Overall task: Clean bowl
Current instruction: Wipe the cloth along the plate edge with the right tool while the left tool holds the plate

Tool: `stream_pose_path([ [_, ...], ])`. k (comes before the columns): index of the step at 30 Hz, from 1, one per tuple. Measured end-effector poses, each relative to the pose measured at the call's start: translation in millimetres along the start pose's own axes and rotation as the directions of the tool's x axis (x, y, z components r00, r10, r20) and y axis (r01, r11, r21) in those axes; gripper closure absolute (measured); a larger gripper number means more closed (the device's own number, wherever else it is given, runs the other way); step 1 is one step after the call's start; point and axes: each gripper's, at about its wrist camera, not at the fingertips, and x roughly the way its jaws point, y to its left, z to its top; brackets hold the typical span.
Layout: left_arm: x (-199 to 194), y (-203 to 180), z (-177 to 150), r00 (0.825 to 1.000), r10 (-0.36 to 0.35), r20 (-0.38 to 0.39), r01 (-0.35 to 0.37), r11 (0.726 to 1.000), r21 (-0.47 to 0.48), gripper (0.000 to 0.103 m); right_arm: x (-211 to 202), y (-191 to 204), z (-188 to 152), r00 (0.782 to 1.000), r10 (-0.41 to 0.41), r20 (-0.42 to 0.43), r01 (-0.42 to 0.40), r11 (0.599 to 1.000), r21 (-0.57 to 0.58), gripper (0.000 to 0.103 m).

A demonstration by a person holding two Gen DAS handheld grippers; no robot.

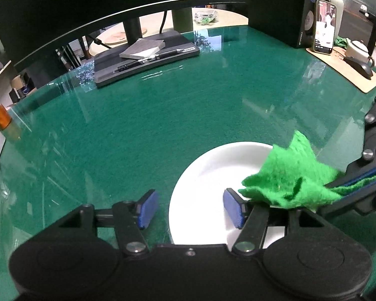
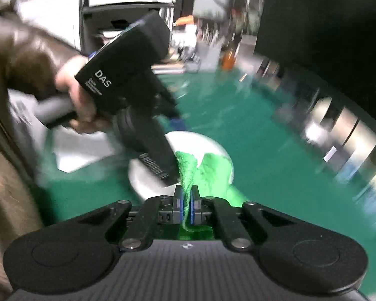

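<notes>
White bowl (image 1: 213,175) on green tabletop (image 1: 137,130), directly ahead of and below both tongs. Left tongs (image 1: 191,209) part-open, straddling the near left rim: one blue pad outside over the tabletop, the other inside over the basin; no pad pressing on the rim, nothing gripped. Right tongs (image 2: 187,207) clamped tight on green cloth (image 2: 208,173), entering from the bowl's right side. Cloth draped forward over the right rim into the basin. Round bowl, no long axis. Right tongs nearer the wiping surface; likely sweep leftward across the basin, left tongs placed to steady the rim.
</notes>
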Motion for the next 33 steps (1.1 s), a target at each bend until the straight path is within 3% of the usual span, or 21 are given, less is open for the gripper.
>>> stream_pose_path([
  [3,0,0,0,1.0,0.001,-0.005,-0.001,1.0,-0.006,0.045,6,-34,4,0.999,0.041,0.011,-0.043,0.97,0.24,0.098],
  [6,0,-2,1,1.0,0.003,-0.01,-0.003,1.0,-0.004,0.044,9,-62,3,0.998,0.047,0.046,-0.06,0.932,0.359,0.099],
  [7,0,-2,1,1.0,0.007,-0.011,-0.007,1.0,-0.003,0.043,11,-61,1,0.998,0.045,0.048,-0.06,0.928,0.367,0.099],
  [11,0,-1,1,1.0,0.007,-0.013,-0.007,1.0,-0.015,0.042,13,-43,-6,0.975,0.223,0.015,-0.212,0.901,0.379,0.097],
  [12,0,-1,1,1.0,0.006,-0.014,-0.006,1.0,-0.016,0.042,13,-40,-7,0.973,0.229,0.023,-0.22,0.896,0.387,0.097],
  [14,0,-2,1,1.0,0.009,-0.014,-0.009,1.0,-0.005,0.042,16,-47,-8,0.974,0.227,0.025,-0.217,0.885,0.411,0.098],
  [17,0,-3,2,1.0,0.013,-0.014,-0.013,1.0,0.01,0.042,14,-53,-10,0.987,0.159,0.034,-0.159,0.898,0.411,0.099],
  [21,0,-4,2,1.0,0.011,-0.014,-0.011,1.0,0.015,0.042,8,-66,-15,0.993,0.075,0.09,-0.108,0.886,0.451,0.098],
  [26,0,-4,2,1.0,0.011,-0.014,-0.011,1.0,0.014,0.042,9,-58,-28,0.991,0.07,0.116,-0.113,0.899,0.422,0.098],
  [33,0,-4,2,1.0,0.015,-0.012,-0.015,1.0,0.01,0.042,18,-47,-15,0.996,0.025,0.086,-0.053,0.937,0.345,0.1],
])
